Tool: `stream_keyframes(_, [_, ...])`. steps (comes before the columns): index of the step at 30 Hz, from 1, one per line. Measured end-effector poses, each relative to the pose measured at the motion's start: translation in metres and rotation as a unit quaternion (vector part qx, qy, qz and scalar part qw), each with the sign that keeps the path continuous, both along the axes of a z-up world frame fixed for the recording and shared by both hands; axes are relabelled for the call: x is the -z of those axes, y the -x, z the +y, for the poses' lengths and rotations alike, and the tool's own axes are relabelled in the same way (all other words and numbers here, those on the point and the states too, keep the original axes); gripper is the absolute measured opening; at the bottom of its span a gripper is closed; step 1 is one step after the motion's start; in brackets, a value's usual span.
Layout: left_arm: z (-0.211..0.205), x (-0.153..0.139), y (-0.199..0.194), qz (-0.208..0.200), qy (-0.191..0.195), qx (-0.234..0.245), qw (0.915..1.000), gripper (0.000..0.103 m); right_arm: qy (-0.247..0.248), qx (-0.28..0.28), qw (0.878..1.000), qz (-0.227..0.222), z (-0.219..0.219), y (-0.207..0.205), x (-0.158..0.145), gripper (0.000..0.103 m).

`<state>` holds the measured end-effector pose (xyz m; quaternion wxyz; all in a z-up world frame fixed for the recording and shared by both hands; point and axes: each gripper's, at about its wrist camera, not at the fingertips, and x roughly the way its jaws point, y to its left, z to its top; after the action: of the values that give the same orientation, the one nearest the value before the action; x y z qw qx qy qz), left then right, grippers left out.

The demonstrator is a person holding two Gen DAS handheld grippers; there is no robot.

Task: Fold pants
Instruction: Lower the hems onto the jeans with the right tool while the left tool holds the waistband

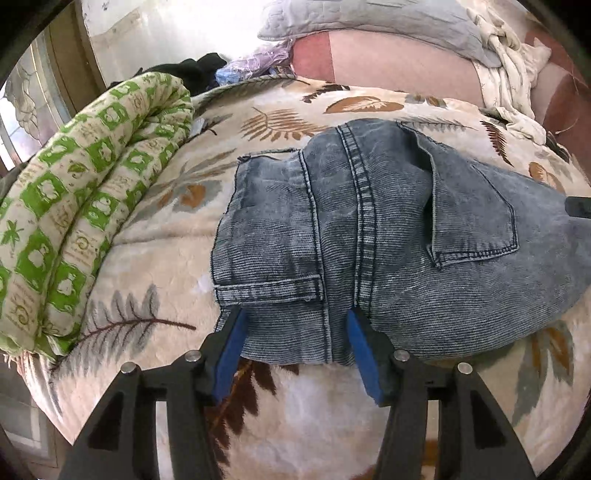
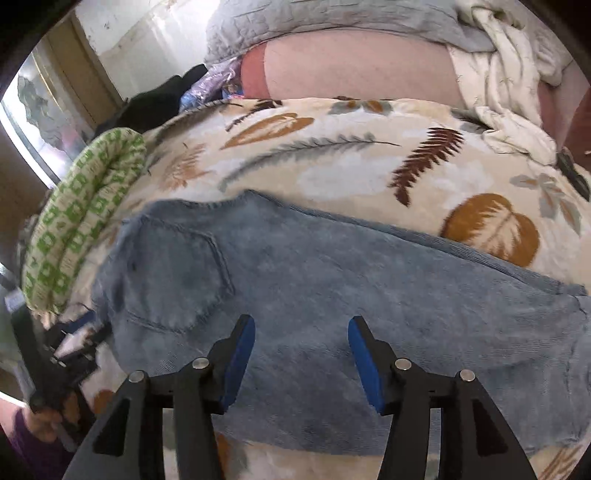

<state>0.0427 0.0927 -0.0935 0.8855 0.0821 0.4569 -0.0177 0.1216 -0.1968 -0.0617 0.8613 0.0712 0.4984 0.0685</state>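
**Both claws spread wide over the pants on the bed**

Your left gripper (image 1: 295, 325) is released, its blue pads (image 1: 231, 354) set wide apart at the near edge of the pants (image 1: 369, 229). The waist end of the denim lies between the two fingers, with the near hem just past the pad tips; neither pad presses the cloth from both sides, so nothing is grasped. The pants lie back side up on the leaf-print blanket (image 1: 155, 236), with one back pocket (image 1: 476, 214) showing to the right of the centre seam and a belt loop near your left pad.

To your left, a rolled green-and-white quilt (image 1: 85, 192) runs along the blanket's side, near the pants' left edge but apart from it, with a strip of bare blanket between. Beyond the far edge of the pants there is open blanket up to the pink bolster (image 1: 388, 62) and the grey pillow (image 1: 369, 22) lying on it.

Your right gripper (image 2: 301, 328) is likewise released, pads apart, hovering over the leg part of the pants (image 2: 332, 288); whether the tips touch the fabric you cannot tell, as that view is blurred. The far long edge of the leg runs diagonally across the blanket (image 2: 332, 155), with broad bare blanket beyond it. At the lower left of that view the left gripper's body appears beside the quilt (image 2: 85, 221).
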Motion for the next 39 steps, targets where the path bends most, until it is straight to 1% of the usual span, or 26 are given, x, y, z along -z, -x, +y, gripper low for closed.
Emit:
stream_keyframes(2, [-0.001,0.001,0.000,-0.004,0.002,-0.007,1.0000,0.057,-0.011,-0.011,1.000,-0.003,0.003,-0.006,-0.003,0.056])
stream_keyframes(4, [-0.001,0.000,0.001,-0.006,0.001,-0.009,0.9999,0.057,-0.029,-0.020,0.999,-0.004,0.012,-0.025,-0.009,0.056])
stream_keyframes(5, [0.001,-0.002,0.003,-0.010,0.005,-0.010,0.9999,0.057,-0.041,-0.036,0.999,0.000,0.019,-0.038,-0.011,0.056])
stream_keyframes(6, [0.001,-0.006,0.006,-0.019,0.013,-0.010,0.9997,0.057,-0.041,-0.052,0.998,0.009,0.029,-0.055,-0.011,0.056])
stream_keyframes(7, [0.000,-0.013,0.011,-0.039,0.015,-0.003,0.9991,0.057,-0.031,-0.056,0.998,0.013,0.035,-0.068,-0.009,0.056])
stream_keyframes(8, [-0.002,-0.017,0.013,-0.050,0.015,0.006,0.9986,0.057,-0.018,-0.061,0.998,0.021,0.043,-0.084,-0.006,0.056])
stream_keyframes(9, [-0.007,-0.022,0.017,-0.063,0.013,0.023,0.9976,0.057,-0.014,-0.068,0.997,0.033,0.050,-0.102,0.000,0.056])
stream_keyframes(10, [-0.011,-0.023,0.018,-0.068,0.010,0.032,0.9971,0.057,-0.011,-0.069,0.997,0.039,0.054,-0.115,0.005,0.056])
stream_keyframes(11, [-0.015,-0.021,0.017,-0.067,0.005,0.039,0.9970,0.057,-0.003,-0.068,0.997,0.046,0.060,-0.131,0.011,0.056])
stream_keyframes(13, [-0.020,-0.008,0.011,-0.041,-0.010,0.044,0.9981,0.057,0.004,-0.072,0.995,0.062,0.067,-0.149,0.022,0.056])
stream_keyframes(15, [-0.018,-0.001,0.006,-0.020,-0.002,0.042,0.9989,0.057,0.019,-0.063,0.995,0.074,0.072,-0.167,0.036,0.056])
stream_keyframes(19, [-0.020,0.001,0.006,-0.014,0.001,0.053,0.9985,0.057,0.044,-0.071,0.992,0.095,0.081,-0.183,0.057,0.055])
stream_keyframes(20, [-0.020,0.001,0.005,-0.013,0.003,0.052,0.9986,0.057,0.053,-0.075,0.991,0.092,0.084,-0.184,0.059,0.048])
stream_keyframes(21, [-0.020,0.001,0.006,-0.012,0.004,0.052,0.9986,0.057,0.069,-0.084,0.990,0.086,0.088,-0.183,0.058,0.038])
stream_keyframes(22, [-0.020,0.001,0.006,-0.011,0.007,0.051,0.9986,0.057,0.076,-0.093,0.989,0.084,0.091,-0.182,0.056,0.017])
stream_keyframes(24, [-0.017,-0.001,0.005,-0.012,0.016,0.046,0.9987,0.057,0.100,-0.098,0.987,0.080,0.096,-0.180,0.049,0.011])
stream_keyframes(26, [-0.013,-0.008,0.006,-0.030,0.025,0.038,0.9985,0.057,0.122,-0.096,0.986,0.067,0.100,-0.179,0.042,0.007])
stream_keyframes(28, [-0.012,-0.011,0.006,-0.047,0.015,0.033,0.9982,0.057,0.124,-0.079,0.988,0.046,0.096,-0.183,0.033,0.007])
stream_keyframes(29, [-0.013,-0.008,0.005,-0.042,0.010,0.035,0.9984,0.057,0.119,-0.072,0.989,0.043,0.093,-0.185,0.032,0.007])
stream_keyframes(31, [-0.018,0.002,0.003,-0.024,-0.005,0.041,0.9989,0.058,0.114,-0.060,0.991,0.046,0.091,-0.189,0.040,0.007])
stream_keyframes(33, [-0.022,0.003,0.006,-0.032,-0.020,0.048,0.9981,0.058,0.126,-0.054,0.990,0.039,0.093,-0.188,0.053,0.007])
stream_keyframes(34, [-0.024,0.003,0.008,-0.037,-0.028,0.052,0.9976,0.059,0.124,-0.049,0.990,0.034,0.093,-0.187,0.057,0.009])
stream_keyframes(35, [-0.023,0.004,0.008,-0.036,-0.028,0.052,0.9976,0.059,0.116,-0.040,0.992,0.028,0.091,-0.186,0.057,0.012])
stream_keyframes(36, [-0.022,0.004,0.008,-0.035,-0.023,0.050,0.9979,0.059,0.095,-0.029,0.995,0.025,0.087,-0.183,0.053,0.013])
stream_keyframes(38, [-0.019,0.004,0.007,-0.035,-0.016,0.049,0.9981,0.060,0.057,-0.013,0.998,0.023,0.077,-0.175,0.043,0.024])
stream_keyframes(39, [-0.019,0.004,0.007,-0.037,-0.015,0.049,0.9980,0.060,0.044,-0.005,0.999,0.014,0.070,-0.167,0.034,0.026])
